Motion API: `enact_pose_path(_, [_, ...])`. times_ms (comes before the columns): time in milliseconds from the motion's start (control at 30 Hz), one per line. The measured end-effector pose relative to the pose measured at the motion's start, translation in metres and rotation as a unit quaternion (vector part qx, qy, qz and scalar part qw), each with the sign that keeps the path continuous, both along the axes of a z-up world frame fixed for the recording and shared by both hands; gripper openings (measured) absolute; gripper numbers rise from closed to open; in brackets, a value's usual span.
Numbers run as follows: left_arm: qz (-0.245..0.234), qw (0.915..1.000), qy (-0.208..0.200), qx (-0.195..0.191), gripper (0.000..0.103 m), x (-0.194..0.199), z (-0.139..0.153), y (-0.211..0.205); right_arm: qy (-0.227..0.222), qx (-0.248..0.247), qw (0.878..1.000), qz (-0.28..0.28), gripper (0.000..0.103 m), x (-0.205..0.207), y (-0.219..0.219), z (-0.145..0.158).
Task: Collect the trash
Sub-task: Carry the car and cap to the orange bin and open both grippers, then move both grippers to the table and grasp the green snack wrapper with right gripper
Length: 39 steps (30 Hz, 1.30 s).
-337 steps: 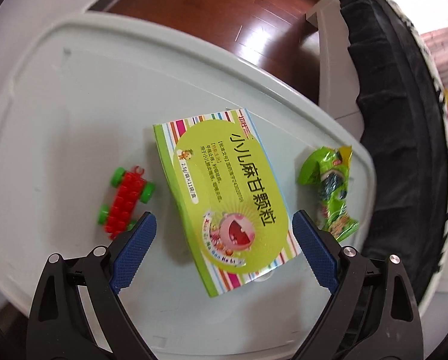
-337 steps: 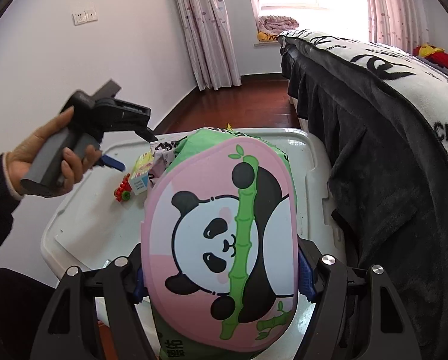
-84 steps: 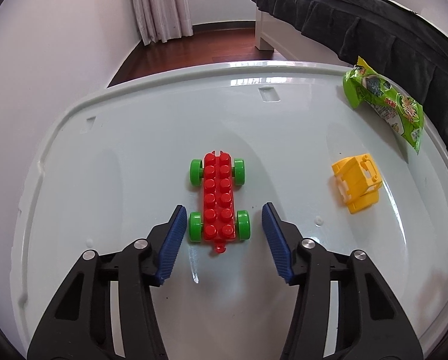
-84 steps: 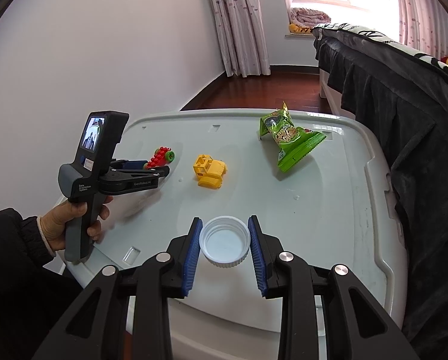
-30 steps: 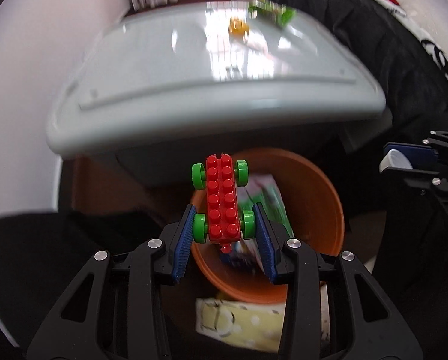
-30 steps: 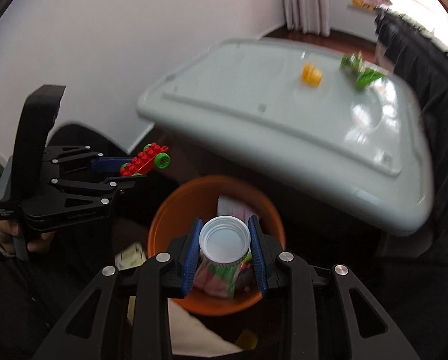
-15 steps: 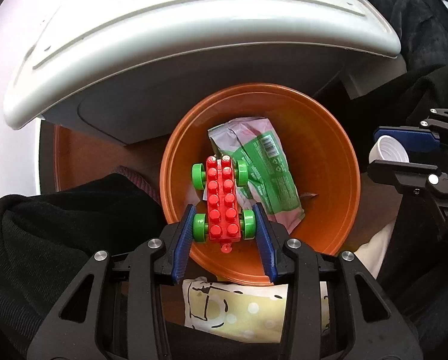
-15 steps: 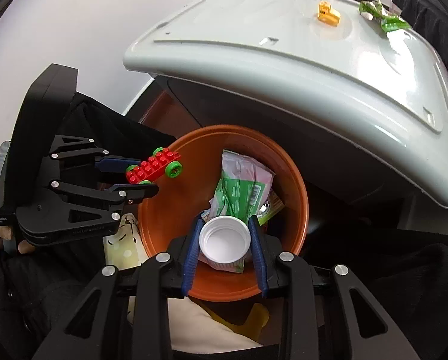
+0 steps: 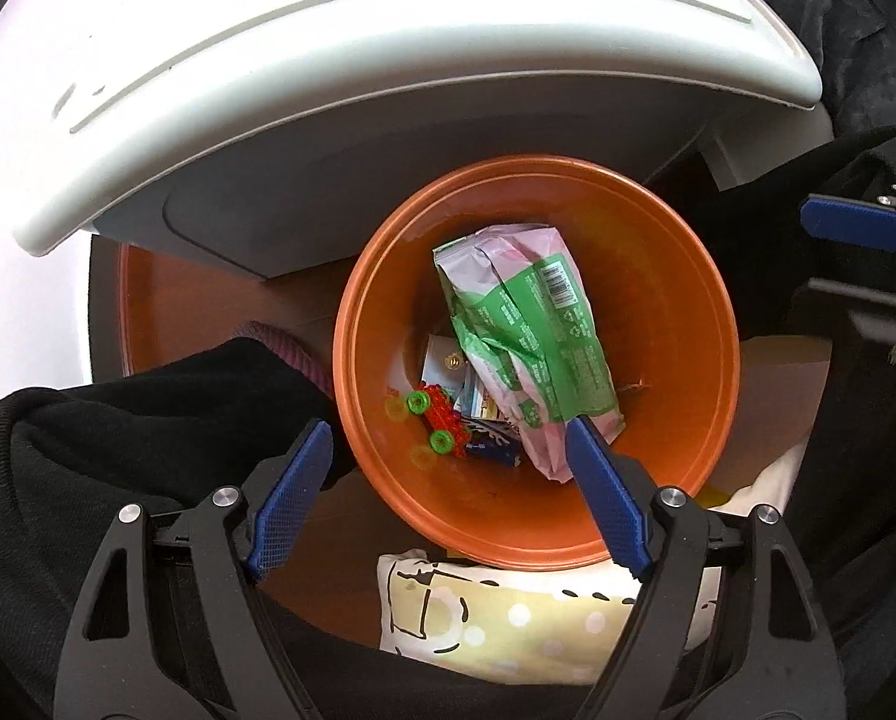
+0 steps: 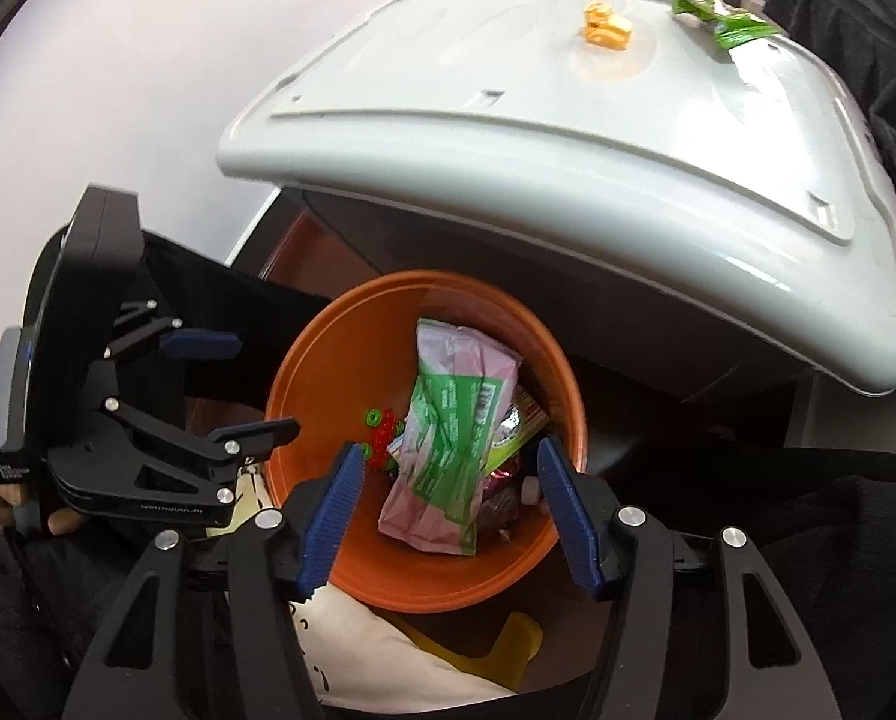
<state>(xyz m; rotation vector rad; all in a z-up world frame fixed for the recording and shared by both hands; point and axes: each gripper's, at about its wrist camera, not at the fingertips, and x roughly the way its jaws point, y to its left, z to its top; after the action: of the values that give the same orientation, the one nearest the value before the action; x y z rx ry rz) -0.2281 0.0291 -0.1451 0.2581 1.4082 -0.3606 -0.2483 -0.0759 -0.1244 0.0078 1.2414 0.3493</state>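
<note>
Both grippers hang over the orange bin (image 9: 712, 324), which stands below the edge of the white desk (image 10: 568, 138). The left gripper (image 9: 442, 498) and right gripper (image 10: 448, 504) have their jaws opening, nothing between them. The red toy car (image 9: 442, 414) lies in the bin beside a pink and green bag (image 9: 526, 336). A yellow toy (image 10: 605, 27) and green wrapper (image 10: 721, 15) sit on the desk

Toy car (image 9: 442, 420) now in bin (image 9: 712, 276)
</note>
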Motion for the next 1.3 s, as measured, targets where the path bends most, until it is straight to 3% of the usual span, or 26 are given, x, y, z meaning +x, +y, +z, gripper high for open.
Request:
enact_pose_path(100, [0.004, 0.9997, -0.013, -0.019, 0.078, 0.002, 0.009, 0.003, -0.016, -0.003, 1.000, -0.007, 0.060, 0.007, -0.009, 0.010])
enact_pose_path(267, [0.009, 0.9958, -0.072, -0.056, 0.078, 0.019, 0.048, 0.007, -0.054, -0.015, 0.998, -0.012, 0.060, 0.035, -0.027, 0.034])
enact_pose_path(533, [0.004, 0.9813, -0.183, -0.060, 0.079, 0.092, 0.099, -0.010, -0.161, -0.052, 0.985, -0.008, 0.063, 0.115, -0.057, 0.086])
enact_pose_path(733, [0.015, 0.9696, -0.235, -0.066, 0.079, 0.141, 0.099, -0.027, -0.188, -0.085, 0.978, -0.024, 0.063, 0.188, -0.081, 0.092])
enact_pose_path(833, [0.022, 0.9712, -0.231, -0.054, 0.079, 0.160, 0.087, -0.035, -0.186, -0.102, 0.977, -0.020, 0.063, 0.226, -0.087, 0.091])
enact_pose_path(933, [0.027, 0.9748, -0.211, -0.067, 0.079, 0.169, 0.078, -0.038, -0.181, -0.118, 0.976, -0.015, 0.063, 0.268, -0.093, 0.087])
enact_pose_path(1300, [0.034, 0.9781, -0.190, -0.077, 0.079, 0.174, 0.065, -0.041, -0.133, -0.148, 0.980, -0.008, 0.066, 0.382, -0.105, 0.040])
